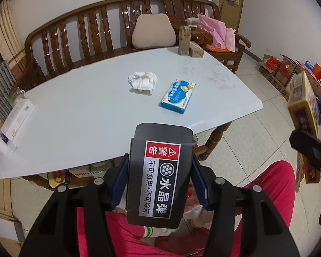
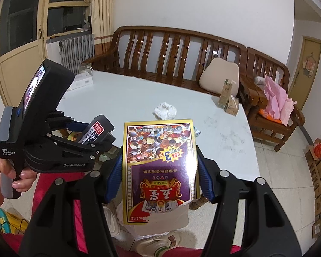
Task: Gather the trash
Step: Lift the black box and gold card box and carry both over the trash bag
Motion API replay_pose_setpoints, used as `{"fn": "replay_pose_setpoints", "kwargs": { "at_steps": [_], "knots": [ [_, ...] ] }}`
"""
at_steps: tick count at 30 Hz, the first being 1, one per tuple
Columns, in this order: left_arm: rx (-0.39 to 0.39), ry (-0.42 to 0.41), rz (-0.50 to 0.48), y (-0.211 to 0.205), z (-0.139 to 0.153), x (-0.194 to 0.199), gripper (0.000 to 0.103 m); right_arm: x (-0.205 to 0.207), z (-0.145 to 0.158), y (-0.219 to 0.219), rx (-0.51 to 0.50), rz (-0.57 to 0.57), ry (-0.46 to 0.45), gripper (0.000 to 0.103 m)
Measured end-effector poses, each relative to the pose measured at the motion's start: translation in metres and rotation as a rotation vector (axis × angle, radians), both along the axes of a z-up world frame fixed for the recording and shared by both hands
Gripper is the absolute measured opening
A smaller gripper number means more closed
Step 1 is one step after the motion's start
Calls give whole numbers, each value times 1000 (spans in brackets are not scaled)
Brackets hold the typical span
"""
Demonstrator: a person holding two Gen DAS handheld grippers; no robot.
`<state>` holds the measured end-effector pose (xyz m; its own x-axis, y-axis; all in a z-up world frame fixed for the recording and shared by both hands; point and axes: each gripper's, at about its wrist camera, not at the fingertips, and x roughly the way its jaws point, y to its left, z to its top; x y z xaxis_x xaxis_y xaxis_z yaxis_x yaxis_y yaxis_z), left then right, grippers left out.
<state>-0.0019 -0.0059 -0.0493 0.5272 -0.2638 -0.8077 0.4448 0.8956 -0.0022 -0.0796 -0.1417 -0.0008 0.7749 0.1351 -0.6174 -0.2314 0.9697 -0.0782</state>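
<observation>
Both grippers I see tilted down over person's lap: left gripper clamps black box, right gripper clamps poker card box.

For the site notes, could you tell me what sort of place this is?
Probably a home living room: a wooden bench with a cushion behind a white table, a radiator and curtain by the window.

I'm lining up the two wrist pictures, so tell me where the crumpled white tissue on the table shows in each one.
Left wrist view: the crumpled white tissue lies mid-table, left of the blue box.
Right wrist view: the tissue sits just above the top edge of the held yellow card box.
Shared landmark: the beige cushion on the wooden bench.
</observation>
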Motion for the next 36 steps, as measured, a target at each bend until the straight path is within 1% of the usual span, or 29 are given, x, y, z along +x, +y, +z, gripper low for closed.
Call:
{"fn": "replay_pose_setpoints", "kwargs": {
  "at_steps": [11,16,23,27,30,36],
  "knots": [
    [-4,115,16,-12,-44,18,53,14,-44,2,18,-20,91,60],
    [-8,178,34,-15,-67,27,53,20,-67,2,24,-31,134,60],
    [-34,280,67,-17,-101,43,53,28,-102,-4,38,-65,189,60],
    [-56,352,89,-18,-129,52,53,35,-125,-10,52,-91,229,60],
    [-75,408,100,-18,-150,59,53,41,-149,-15,53,-116,272,60],
    [-67,497,128,-21,-194,72,53,54,-190,-21,57,-144,345,60]
  ]
}}
